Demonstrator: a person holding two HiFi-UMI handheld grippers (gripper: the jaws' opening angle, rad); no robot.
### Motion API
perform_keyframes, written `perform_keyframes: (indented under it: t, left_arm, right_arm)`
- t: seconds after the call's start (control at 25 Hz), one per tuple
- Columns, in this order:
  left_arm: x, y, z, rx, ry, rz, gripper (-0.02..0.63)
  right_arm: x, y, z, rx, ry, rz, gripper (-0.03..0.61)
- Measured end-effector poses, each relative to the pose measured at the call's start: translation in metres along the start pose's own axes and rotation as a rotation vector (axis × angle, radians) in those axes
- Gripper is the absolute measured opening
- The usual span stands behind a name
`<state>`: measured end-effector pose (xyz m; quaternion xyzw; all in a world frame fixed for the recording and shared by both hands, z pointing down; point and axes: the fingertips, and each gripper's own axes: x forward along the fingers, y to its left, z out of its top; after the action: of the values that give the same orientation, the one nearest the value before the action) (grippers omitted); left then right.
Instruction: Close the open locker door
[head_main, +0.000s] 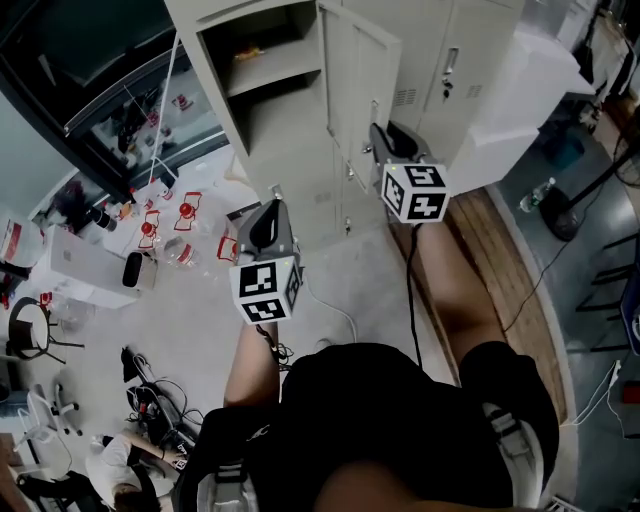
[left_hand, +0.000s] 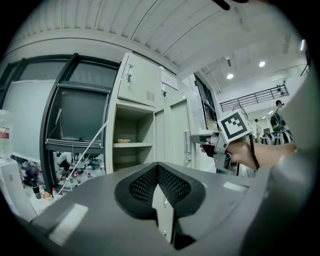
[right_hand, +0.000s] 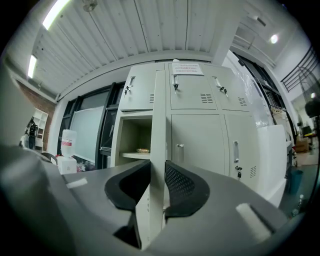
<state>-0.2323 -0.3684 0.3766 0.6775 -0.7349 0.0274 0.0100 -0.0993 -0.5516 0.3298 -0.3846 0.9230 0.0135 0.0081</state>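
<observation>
- You are at the start of the closing swing. Your right gripper (right_hand: 157, 169) is clamped on the free edge of the locker door (right_hand: 158, 115), one pad pressed on each face, and the door stands swung out from the open compartment (right_hand: 134, 137)
- In the head view, the locker door (head_main: 352, 75) juts out toward you just beside the open compartment (head_main: 268, 60), with the right gripper (head_main: 380, 138) on the door's outer edge
- The next move, as I judge it, is to carry that edge in an arc toward the open compartment. Follow the hinge rather than shoving straight in, and hold the grip until the door sits flush
- Your left gripper (left_hand: 158, 169) has its jaws together on nothing. It hangs in front of the open compartment (left_hand: 132, 142) and well apart from it, so it looks to have no part in this step
</observation>
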Motion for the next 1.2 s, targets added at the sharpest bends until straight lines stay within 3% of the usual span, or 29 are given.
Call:
perform_keyframes:
  t: [0.44, 1.2]
  left_arm:
    - [-0.010, 0.027, -0.007, -0.009, 0.012, 0.012, 0.000]
    - [-0.033, 0.144, -0.008, -0.015, -0.016, -0.005, 0.000]
  right_arm:
    - [0.009, 0.055, 0.004, -0.015, 0.001, -0.019, 0.109]
    - [0.060, 0.148, 0.004, -0.030, -0.023, -0.225, 0.119]
